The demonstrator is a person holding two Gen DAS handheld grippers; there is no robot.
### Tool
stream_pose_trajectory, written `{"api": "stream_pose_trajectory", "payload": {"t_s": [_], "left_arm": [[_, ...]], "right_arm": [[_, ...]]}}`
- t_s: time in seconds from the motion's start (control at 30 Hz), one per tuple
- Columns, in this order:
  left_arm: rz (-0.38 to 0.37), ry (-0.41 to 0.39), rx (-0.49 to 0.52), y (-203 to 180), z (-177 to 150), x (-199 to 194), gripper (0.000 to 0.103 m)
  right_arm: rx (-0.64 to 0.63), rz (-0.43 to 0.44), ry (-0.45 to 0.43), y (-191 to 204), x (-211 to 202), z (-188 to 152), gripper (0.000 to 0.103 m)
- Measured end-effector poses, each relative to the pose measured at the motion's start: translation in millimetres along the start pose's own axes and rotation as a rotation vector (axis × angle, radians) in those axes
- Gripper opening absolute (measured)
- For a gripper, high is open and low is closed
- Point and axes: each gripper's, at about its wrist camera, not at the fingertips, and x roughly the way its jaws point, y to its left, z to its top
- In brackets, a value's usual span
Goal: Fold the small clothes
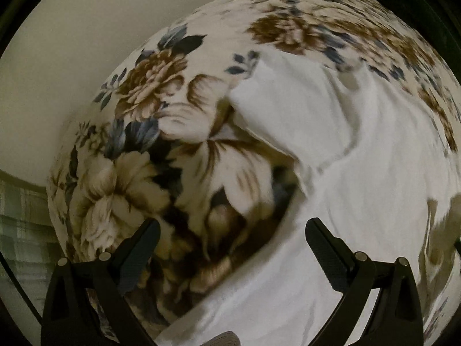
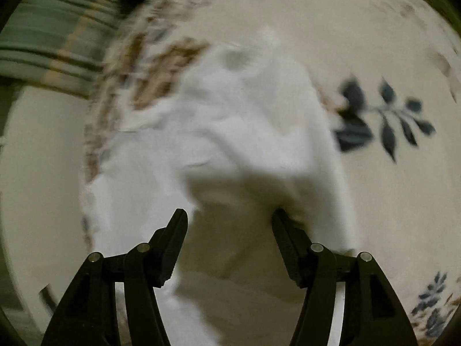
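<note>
A small white garment (image 1: 360, 158) lies rumpled on a cream blanket with brown and blue flowers (image 1: 144, 92). One flap of it (image 1: 282, 101) reaches toward the upper left. My left gripper (image 1: 232, 227) hangs open above the garment's left edge, with nothing between its fingers. The right wrist view is blurred. There the white garment (image 2: 230, 129) bunches up on the floral blanket (image 2: 389, 201). My right gripper (image 2: 229, 216) stands open at the near edge of the cloth. Cloth lies against the right fingertip (image 2: 278, 219), but the pads do not press on it.
The blanket's rounded edge drops off at the left, beside a plain cream surface (image 1: 57, 57). Plaid fabric (image 1: 17, 216) shows at the lower left of the left wrist view. Plaid fabric (image 2: 52, 46) also fills the upper left of the right wrist view.
</note>
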Motion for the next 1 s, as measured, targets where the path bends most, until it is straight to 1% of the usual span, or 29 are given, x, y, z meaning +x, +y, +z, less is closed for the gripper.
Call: {"api": "stream_pose_trajectory", "payload": {"t_s": [0.03,0.07,0.1,0.13,0.17,0.23,0.3,0.37,0.4,0.43,0.47,0.5,0.53,0.57,0.63,0.67,0.73,0.77,0.8,0.83,0.87,0.9,0.93,1.0], "left_arm": [[-0.017,0.018,-0.041,7,7,7,0.103],[-0.024,0.026,-0.071,13,12,12,0.103],[-0.035,0.032,-0.103,18,17,17,0.103],[-0.049,0.034,-0.142,25,24,22,0.103],[-0.066,0.038,-0.181,31,30,27,0.103],[-0.115,0.054,-0.248,39,41,38,0.103],[-0.194,0.065,-0.328,44,53,51,0.103],[-0.248,0.077,-0.363,38,61,60,0.102],[-0.27,0.085,-0.373,35,64,65,0.099],[-0.307,0.093,-0.385,29,69,70,0.088],[-0.324,0.093,-0.391,24,71,71,0.073],[-0.339,0.09,-0.397,20,73,72,0.063],[-0.358,0.075,-0.403,15,75,72,0.032],[-0.372,0.052,-0.403,11,77,70,0.006],[-0.37,0.008,-0.395,2,79,60,0.004],[-0.358,-0.049,-0.369,-3,79,48,0.003],[-0.338,-0.147,-0.272,-20,80,22,0.003],[-0.326,-0.209,-0.187,-36,78,2,0.003],[-0.325,-0.251,-0.114,-49,76,-11,0.003],[-0.338,-0.286,-0.029,-68,69,-25,0.003],[-0.356,-0.303,0.063,-89,56,-39,0.003],[-0.373,-0.302,0.129,-106,47,-45,0.003],[-0.397,-0.291,0.208,-125,32,-50,0.003],[-0.42,-0.238,0.361,-165,0,-49,0.004]], "right_arm": [[-0.027,-0.013,0.004,5,-3,-5,0.069],[-0.051,-0.046,0.063,8,4,-13,0.069],[-0.056,-0.063,0.186,7,21,-23,0.069],[-0.049,-0.064,0.232,4,28,-29,0.069],[-0.047,-0.061,0.235,2,30,-40,0.069],[-0.052,-0.061,0.205,1,23,-48,0.069],[-0.012,-0.05,0.167,-2,16,-46,0.069],[0.029,-0.039,0.127,-9,4,-53,0.069],[0.043,-0.039,0.113,-12,1,-56,0.069],[0.059,-0.041,0.099,-16,-3,-61,0.069],[0.066,-0.041,0.093,-18,-5,-62,0.069],[0.074,-0.048,0.086,-22,-9,-68,0.069],[0.077,-0.056,0.083,-21,-5,-65,0.069],[0.079,-0.061,0.078,-21,-3,-64,0.069],[0.082,-0.072,0.071,-28,-10,-65,0.069],[0.082,-0.078,0.068,-23,-4,-64,0.069],[0.081,-0.089,0.058,-18,-4,-61,0.069],[0.079,-0.096,0.052,-10,1,-56,0.069],[0.078,-0.101,0.046,-5,5,-52,0.069],[0.078,-0.104,0.038,-5,1,-53,0.069],[0.081,-0.105,0.031,-6,-3,-53,0.069],[0.083,-0.112,0.025,-8,-8,-54,0.069],[0.085,-0.117,0.02,-9,-10,-53,0.069],[0.095,-0.123,0.01,-15,-17,-55,0.069]]}}
